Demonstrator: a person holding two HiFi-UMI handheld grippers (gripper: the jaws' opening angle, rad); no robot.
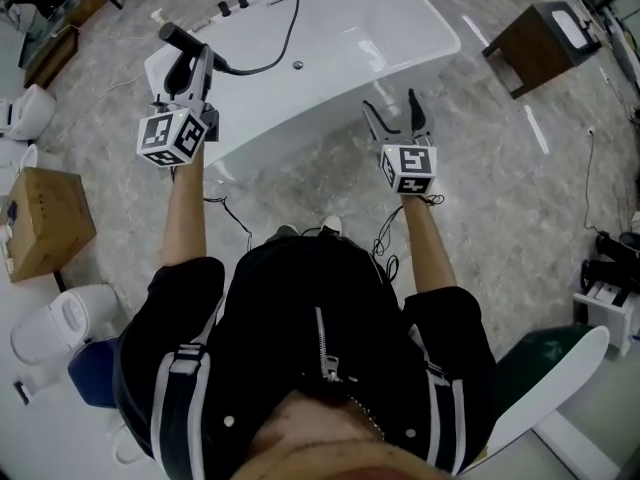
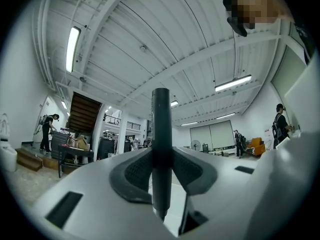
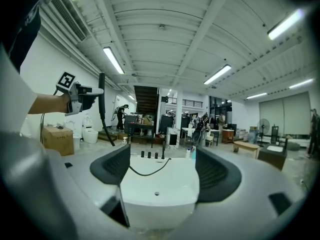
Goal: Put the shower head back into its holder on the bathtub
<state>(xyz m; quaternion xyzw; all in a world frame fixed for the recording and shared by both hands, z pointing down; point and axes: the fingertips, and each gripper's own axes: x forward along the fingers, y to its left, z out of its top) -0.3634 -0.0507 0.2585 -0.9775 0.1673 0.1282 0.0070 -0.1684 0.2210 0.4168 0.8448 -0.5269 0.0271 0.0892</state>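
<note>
Upper left, fingers (image 2: 134, 172) of the left gripper (image 1: 197, 70) are pinching a slim black shower head (image 1: 181, 40); those of the right gripper (image 1: 392, 108) are gaping wide.

Long ceiling tube lights (image 3: 113, 60) give bright, cool, even light with only faint shadows, and they streak as glare on the glossy floor (image 1: 535, 128). Both gripper views are fisheye, bending lines hard and darkening to black at the corners, while the left claw (image 2: 161, 174) and right claw (image 3: 162, 171) loom soft and out of focus near the lens.
</note>
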